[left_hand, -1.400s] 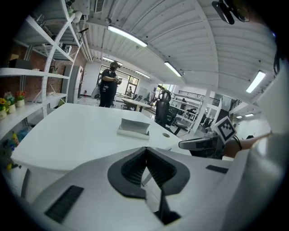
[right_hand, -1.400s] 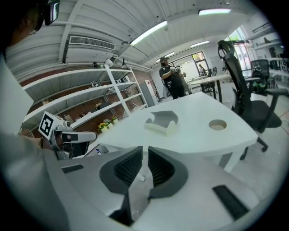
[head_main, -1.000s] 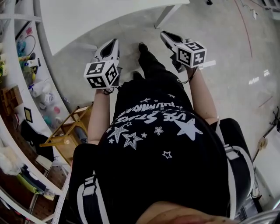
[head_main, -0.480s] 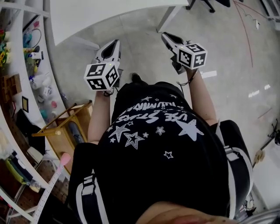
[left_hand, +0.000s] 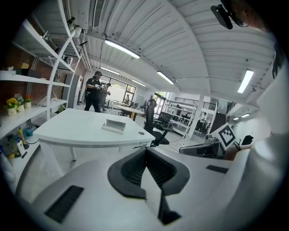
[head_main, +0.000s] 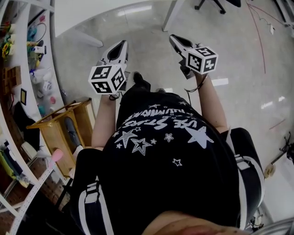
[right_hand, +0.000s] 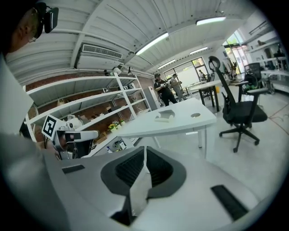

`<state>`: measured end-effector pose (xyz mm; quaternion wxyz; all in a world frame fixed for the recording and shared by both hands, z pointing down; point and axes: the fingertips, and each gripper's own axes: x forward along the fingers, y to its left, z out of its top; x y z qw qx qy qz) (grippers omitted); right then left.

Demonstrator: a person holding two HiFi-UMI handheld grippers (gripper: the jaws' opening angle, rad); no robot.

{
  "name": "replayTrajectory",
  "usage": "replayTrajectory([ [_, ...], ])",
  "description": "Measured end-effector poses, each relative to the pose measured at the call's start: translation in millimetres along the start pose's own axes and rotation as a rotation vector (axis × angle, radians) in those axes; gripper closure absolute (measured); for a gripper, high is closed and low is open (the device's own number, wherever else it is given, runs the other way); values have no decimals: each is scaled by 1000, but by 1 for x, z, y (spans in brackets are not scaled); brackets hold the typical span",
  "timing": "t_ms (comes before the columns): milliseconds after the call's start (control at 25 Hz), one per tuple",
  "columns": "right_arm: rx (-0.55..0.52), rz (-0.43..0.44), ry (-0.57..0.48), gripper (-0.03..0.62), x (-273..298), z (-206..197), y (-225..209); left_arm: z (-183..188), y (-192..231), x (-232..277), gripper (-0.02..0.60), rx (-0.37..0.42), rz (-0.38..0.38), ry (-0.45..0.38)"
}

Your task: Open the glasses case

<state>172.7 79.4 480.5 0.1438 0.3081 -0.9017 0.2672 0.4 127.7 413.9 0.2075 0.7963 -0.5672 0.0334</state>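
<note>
The glasses case (left_hand: 114,126) is a pale, flat thing lying on the white table (left_hand: 76,128) some way ahead of me; in the right gripper view the case (right_hand: 165,116) lies on the same table (right_hand: 180,124). In the head view only the table's edge (head_main: 87,13) shows at the top. My left gripper (head_main: 120,46) and right gripper (head_main: 174,39) are held out over the floor, well short of the table. The left gripper (left_hand: 145,151) is shut and empty. The right gripper (right_hand: 144,151) has just closed a little further, with nothing between its pads.
Shelving with small items (head_main: 27,55) runs along the left, with a wooden stool (head_main: 59,133) below it. A black office chair (right_hand: 239,113) stands right of the table. People (left_hand: 92,92) stand far behind the table. Bare floor (head_main: 151,50) lies under the grippers.
The table's edge and the shelves have slid toward the top of the head view, and the person's feet have stepped. Both grippers keep their place in the frame, still shut.
</note>
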Motion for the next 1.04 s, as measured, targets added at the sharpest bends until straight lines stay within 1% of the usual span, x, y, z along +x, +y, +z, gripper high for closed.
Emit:
replayTrajectory([
  [280, -108, 33, 5, 576, -49, -18, 18, -24, -54, -25, 569, -3, -2, -25],
  [520, -183, 67, 20, 577, -75, -35, 38, -47, -82, -53, 569, -12, 17, -29],
  [840, -214, 84, 19, 577, -92, -47, 52, -59, -94, -76, 569, -11, 38, -45],
  [1040, -222, 86, 32, 577, -93, -53, 59, -59, -92, -83, 569, -19, 36, -61],
])
